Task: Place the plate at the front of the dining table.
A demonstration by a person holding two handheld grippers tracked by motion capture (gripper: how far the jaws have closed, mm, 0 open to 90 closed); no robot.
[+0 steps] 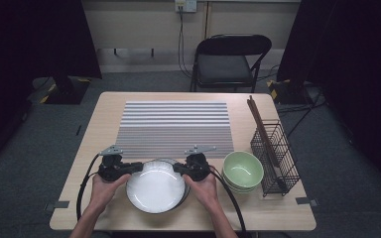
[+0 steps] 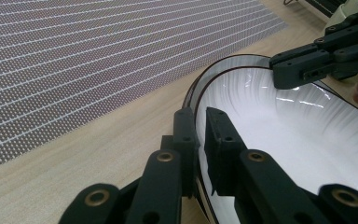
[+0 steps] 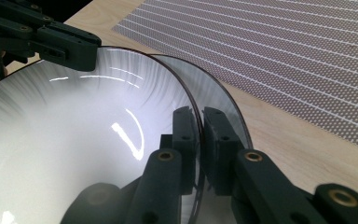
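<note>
A white plate (image 1: 155, 191) with a dark rim sits near the table's front edge, between both hands. My left gripper (image 1: 138, 167) is shut on its left rim, one jaw inside the plate (image 2: 284, 135) and one outside. My right gripper (image 1: 177, 168) is shut on the opposite rim in the same way. In the right gripper view a second dark-rimmed plate (image 3: 214, 93) shows just behind the held plate (image 3: 65, 140), partly hidden by it. Each gripper view shows its own jaws, the left gripper (image 2: 200, 135) and the right gripper (image 3: 199, 135), straddling the thin rim.
A grey striped placemat (image 1: 173, 129) covers the middle of the wooden table (image 1: 104, 106). Stacked green bowls (image 1: 243, 168) stand right of the plate. Beyond them a black wire basket (image 1: 278, 153) holds long brown chopsticks (image 1: 260, 124). A folding chair (image 1: 228, 59) stands behind the table.
</note>
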